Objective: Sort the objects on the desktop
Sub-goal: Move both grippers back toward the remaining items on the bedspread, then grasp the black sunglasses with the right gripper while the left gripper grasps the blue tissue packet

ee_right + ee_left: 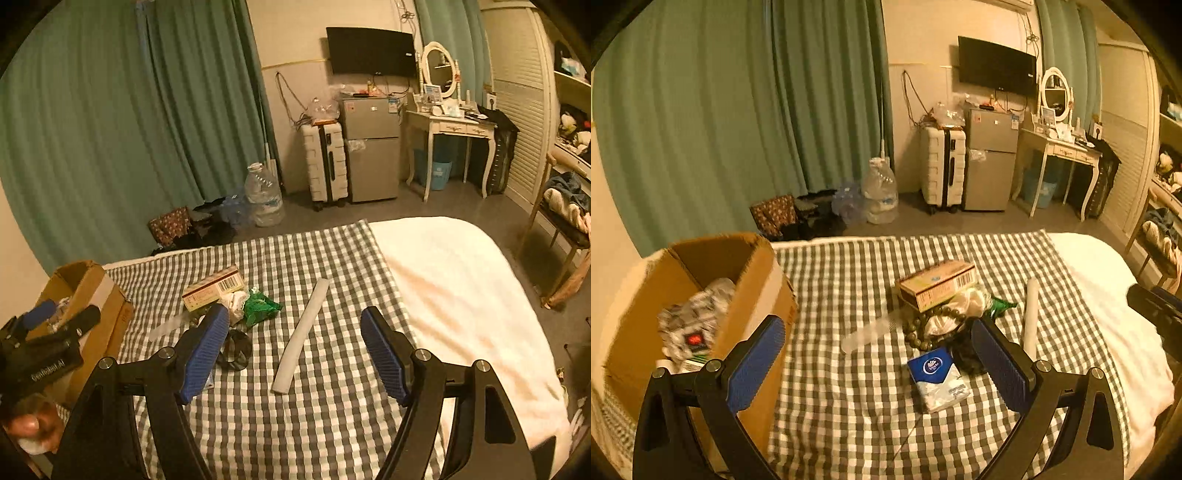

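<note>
Both hand-held grippers tilt downward, jaws spread wide and empty: the left hand-held gripper (877, 354) beside the right hand-held gripper (295, 345), well apart.

Green curtains (738, 110), wall television (997, 66)

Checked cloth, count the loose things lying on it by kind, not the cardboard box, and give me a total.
Barcoded carton: 1
Tissue pack: 1
Bead bracelet: 1
Clear comb: 1
White stick: 1
Green wrapper: 1
White crumpled item: 1
Black round item: 1
Total: 8
</note>
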`<move>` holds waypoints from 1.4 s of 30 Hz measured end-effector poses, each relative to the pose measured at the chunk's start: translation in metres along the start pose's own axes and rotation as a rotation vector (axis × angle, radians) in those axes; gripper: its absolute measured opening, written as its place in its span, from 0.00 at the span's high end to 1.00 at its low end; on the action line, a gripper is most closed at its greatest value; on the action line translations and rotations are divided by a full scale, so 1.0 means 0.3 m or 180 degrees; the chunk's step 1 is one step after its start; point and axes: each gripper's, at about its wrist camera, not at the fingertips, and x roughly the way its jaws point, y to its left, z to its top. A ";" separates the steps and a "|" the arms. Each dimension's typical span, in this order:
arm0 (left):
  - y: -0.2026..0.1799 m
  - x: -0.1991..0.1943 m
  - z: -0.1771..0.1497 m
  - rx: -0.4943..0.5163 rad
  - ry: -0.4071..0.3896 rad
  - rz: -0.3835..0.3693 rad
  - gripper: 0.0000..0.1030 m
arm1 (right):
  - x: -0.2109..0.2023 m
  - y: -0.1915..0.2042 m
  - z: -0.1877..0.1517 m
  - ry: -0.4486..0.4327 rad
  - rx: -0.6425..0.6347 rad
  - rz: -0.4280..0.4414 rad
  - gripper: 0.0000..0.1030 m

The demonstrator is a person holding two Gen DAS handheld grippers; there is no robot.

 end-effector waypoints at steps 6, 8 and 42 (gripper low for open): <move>-0.032 0.141 -0.042 0.0062 0.0150 -0.0097 0.00 | 0.191 0.020 -0.020 0.0193 -0.0034 0.0077 0.28; -0.058 0.189 -0.063 0.0117 0.0240 -0.0131 0.00 | 0.241 0.023 -0.032 0.0245 -0.0084 0.0106 0.28; -0.084 0.416 -0.284 -0.0157 0.0870 -0.0594 0.00 | 0.544 0.198 -0.164 0.0884 -0.0669 0.0686 0.46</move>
